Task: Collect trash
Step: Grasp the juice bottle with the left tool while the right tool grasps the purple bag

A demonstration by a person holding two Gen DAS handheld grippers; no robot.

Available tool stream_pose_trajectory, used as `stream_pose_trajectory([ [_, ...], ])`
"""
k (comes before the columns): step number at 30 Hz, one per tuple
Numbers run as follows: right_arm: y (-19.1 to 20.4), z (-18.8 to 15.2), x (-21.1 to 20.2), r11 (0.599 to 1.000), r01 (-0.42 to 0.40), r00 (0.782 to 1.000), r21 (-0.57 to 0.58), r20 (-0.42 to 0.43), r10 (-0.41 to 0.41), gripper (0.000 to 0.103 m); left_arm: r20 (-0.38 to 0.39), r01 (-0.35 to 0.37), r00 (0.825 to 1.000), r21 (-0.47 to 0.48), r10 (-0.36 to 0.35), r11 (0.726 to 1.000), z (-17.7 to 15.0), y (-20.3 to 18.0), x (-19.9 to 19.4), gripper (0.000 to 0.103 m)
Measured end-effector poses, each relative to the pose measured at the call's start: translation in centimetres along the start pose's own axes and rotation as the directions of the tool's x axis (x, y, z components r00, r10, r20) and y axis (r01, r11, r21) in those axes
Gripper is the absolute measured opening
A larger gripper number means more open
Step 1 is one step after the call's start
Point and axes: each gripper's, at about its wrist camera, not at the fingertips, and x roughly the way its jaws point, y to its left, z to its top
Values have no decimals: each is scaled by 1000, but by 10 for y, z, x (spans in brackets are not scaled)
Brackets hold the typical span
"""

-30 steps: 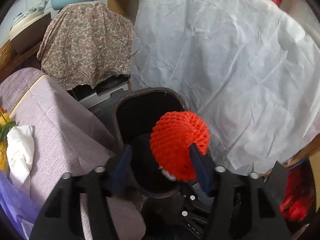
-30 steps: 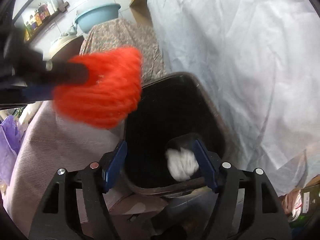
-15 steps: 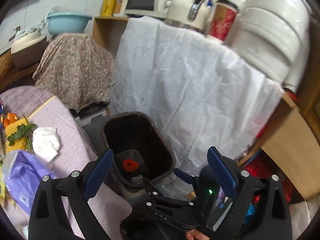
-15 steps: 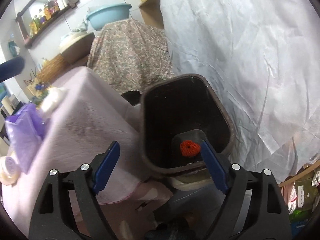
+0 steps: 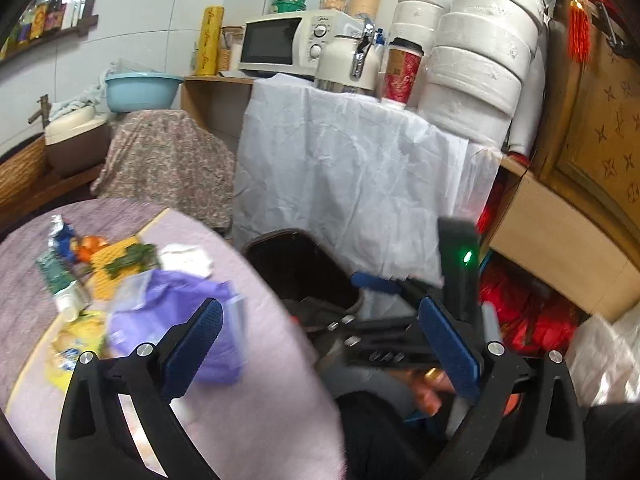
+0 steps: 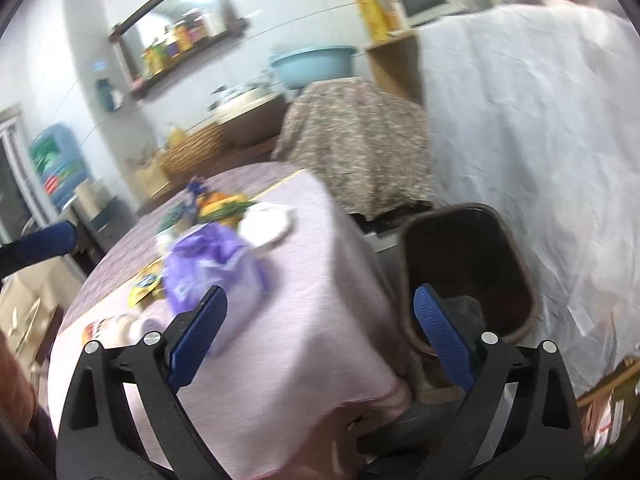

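My left gripper (image 5: 320, 344) is open and empty, above the corner of the lilac-clothed table (image 5: 276, 420). My right gripper (image 6: 320, 332) is open and empty, above the table edge (image 6: 320, 340) beside the dark brown trash bin (image 6: 520, 276). The bin also shows in the left wrist view (image 5: 256, 246), partly hidden by the right gripper's body. On the table lie a purple plastic bag (image 5: 176, 312) (image 6: 212, 264), a crumpled white tissue (image 5: 186, 260) (image 6: 268, 222), a yellow wrapper (image 5: 68, 352), a tube (image 5: 60, 284) and yellow-green scraps (image 5: 116, 262).
A white sheet (image 5: 352, 184) hangs over a counter behind the bin, with a microwave (image 5: 288, 42) and stacked white rolls (image 5: 480, 60) on top. A floral-covered object (image 6: 356, 140) stands behind the table. Red bags (image 5: 528, 312) lie on the floor at right.
The red knitted ball left my left gripper and dropped into the bin. Both grippers have since pulled up and back, swinging left towards the table. The ball no longer shows.
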Motion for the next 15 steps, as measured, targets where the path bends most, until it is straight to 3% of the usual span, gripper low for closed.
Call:
stream_pose_trajectory([
  [4, 20, -3, 8, 999, -35, 999, -32, -34, 34, 94, -48, -65, 997, 18, 66, 998, -22, 35, -25, 97],
  [8, 34, -4, 22, 996, -78, 995, -40, -73, 75, 94, -93, -159, 981, 94, 168, 983, -42, 63, -38, 97],
  [11, 44, -5, 34, 995, -86, 991, -51, -103, 81, 94, -175, -218, 951, 202, 254, 955, -57, 76, -31, 97],
  [13, 52, -6, 43, 994, -93, 988, -51, -125, 86, 94, -227, -256, 919, 279, 322, 926, -68, 81, -19, 97],
  [15, 60, -7, 51, 993, -109, 985, -52, -143, 101, 94, -262, -250, 904, 318, 338, 914, -74, 86, -10, 97],
])
